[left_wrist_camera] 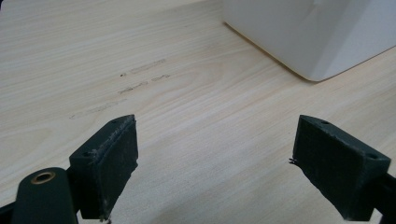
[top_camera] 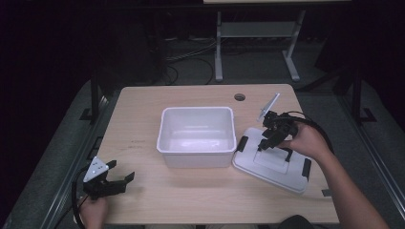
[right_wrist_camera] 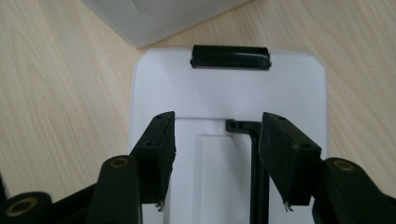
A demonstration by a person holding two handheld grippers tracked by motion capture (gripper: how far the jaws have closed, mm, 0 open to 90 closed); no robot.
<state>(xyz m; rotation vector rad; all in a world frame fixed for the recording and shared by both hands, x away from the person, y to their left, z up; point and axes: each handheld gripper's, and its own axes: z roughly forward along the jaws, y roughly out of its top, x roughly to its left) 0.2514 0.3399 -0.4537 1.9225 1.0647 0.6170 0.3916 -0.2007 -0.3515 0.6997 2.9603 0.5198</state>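
Right gripper (top_camera: 268, 141) hovers low over the white lid (top_camera: 272, 164), its jaws parted and closing on nothing, with the lid's black handle (right_wrist_camera: 258, 179) running up between them and lying close to the right-hand jaw in the right gripper view. The opening looks set to straddle that handle, so the likely aim is a pinch on it to lift the lid, though the pads do not yet press on anything. The lid lies flat on the table (top_camera: 143, 205), just right of the white bin (top_camera: 196, 137), its near corner almost touching the bin's wall, and it sits skewed to the table edge; a black latch (right_wrist_camera: 230, 57) shows at its far end in the right gripper view, and others at its sides in the high view. Lying so close, the lid needs only a short carry to reach the bin's rim, and the handle at its middle should let it hang level from one grip. The bin stands upright at the middle of the table, open at the top, and looks empty. Left gripper (top_camera: 106, 185) rests well apart at the near left corner of the table, jaws wide and empty over bare wood, with a corner of the bin ahead of it in its own view. Parked there, it stays out of the way, yet it points toward the bin and could steady it if the lid needs pressing down.
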